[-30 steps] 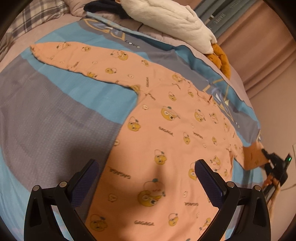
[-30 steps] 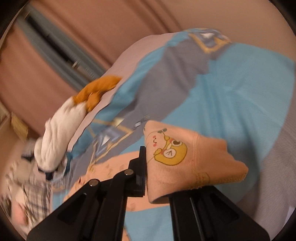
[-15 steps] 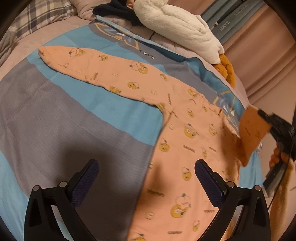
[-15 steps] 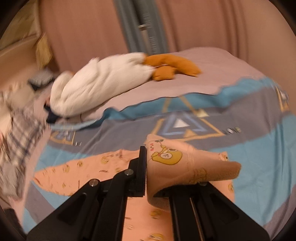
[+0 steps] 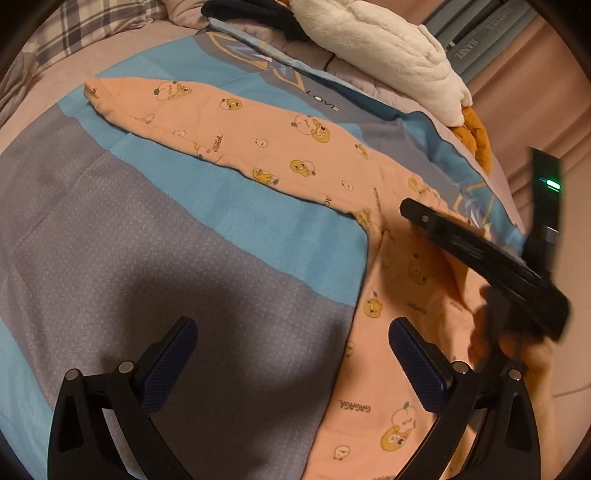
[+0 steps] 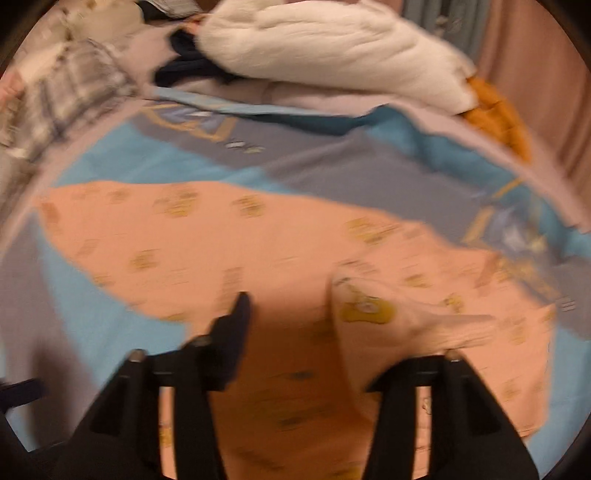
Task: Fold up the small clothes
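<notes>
A peach top (image 5: 406, 295) with yellow cartoon prints lies flat on the blue and grey bedspread (image 5: 147, 240), its left sleeve (image 5: 240, 136) stretched out to the far left. My left gripper (image 5: 291, 332) hovers open over the bedspread at the top's left edge and holds nothing. In the blurred right wrist view, my right gripper (image 6: 295, 314) is over the top's body (image 6: 184, 240) with its jaws opening. The other sleeve's cuff (image 6: 369, 314) drapes loose against the right finger, and no pad presses on it. The right gripper (image 5: 417, 214) also reaches in from the right in the left wrist view.
A white fluffy blanket (image 5: 369, 48) and an orange plush (image 5: 476, 136) lie at the bed's far side, with a dark garment (image 5: 251, 11) and a plaid pillow (image 5: 92, 29) to their left. A hand (image 5: 528, 362) holds the right gripper. Curtains hang behind.
My right gripper swung the folded sleeve from the right edge across onto the top's body, and its jaws parted off the cuff. My left gripper drifted a little to the left.
</notes>
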`<action>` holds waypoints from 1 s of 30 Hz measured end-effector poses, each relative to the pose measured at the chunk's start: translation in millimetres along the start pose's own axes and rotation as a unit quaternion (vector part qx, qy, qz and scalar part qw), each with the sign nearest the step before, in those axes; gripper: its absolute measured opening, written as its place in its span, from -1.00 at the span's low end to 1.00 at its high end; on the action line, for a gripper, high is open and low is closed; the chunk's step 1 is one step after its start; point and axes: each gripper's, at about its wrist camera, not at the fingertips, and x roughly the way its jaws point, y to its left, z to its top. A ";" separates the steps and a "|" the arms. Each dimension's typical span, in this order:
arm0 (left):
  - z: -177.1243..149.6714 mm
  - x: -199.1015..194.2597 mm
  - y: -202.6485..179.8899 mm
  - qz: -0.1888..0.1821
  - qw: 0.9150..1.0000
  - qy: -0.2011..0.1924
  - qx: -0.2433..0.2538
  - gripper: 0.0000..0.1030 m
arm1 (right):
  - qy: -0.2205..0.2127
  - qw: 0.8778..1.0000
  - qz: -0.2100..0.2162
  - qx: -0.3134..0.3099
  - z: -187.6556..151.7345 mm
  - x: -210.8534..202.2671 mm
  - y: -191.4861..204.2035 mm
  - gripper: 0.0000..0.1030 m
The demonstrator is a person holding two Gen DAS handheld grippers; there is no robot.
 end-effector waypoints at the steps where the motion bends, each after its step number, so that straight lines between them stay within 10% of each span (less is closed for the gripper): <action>1: 1.4 0.3 -0.7 -0.002 1.000 0.000 -0.002 0.99 | -0.002 1.000 0.028 0.012 -1.0 -4.4 -1.8 0.17; 10: 11.4 7.0 -21.1 -0.017 1.000 -0.005 0.009 0.99 | -0.055 0.966 0.177 0.182 -17.3 -64.0 -104.8 0.43; 15: 9.6 4.9 -24.0 -0.015 1.000 -0.006 0.016 0.99 | -0.045 0.978 0.103 0.177 -8.2 -51.1 -95.8 0.43; 20: 9.8 -9.9 3.0 0.003 1.000 -0.021 -0.008 0.99 | -0.015 0.994 -0.045 -0.103 12.1 -20.6 27.7 0.40; 25: 3.4 -24.3 34.2 0.028 0.999 -0.032 -0.029 0.99 | -0.022 0.941 -0.101 -0.323 -26.1 -9.0 123.6 0.37; 28: 1.1 -25.4 41.5 0.023 0.999 -0.027 -0.040 0.99 | 0.006 0.904 -0.150 -0.401 -50.1 2.8 123.7 0.38; 30: 0.7 -26.0 39.8 0.020 0.999 -0.028 -0.040 0.99 | 0.005 0.900 -0.152 -0.408 -57.0 -7.5 108.2 0.38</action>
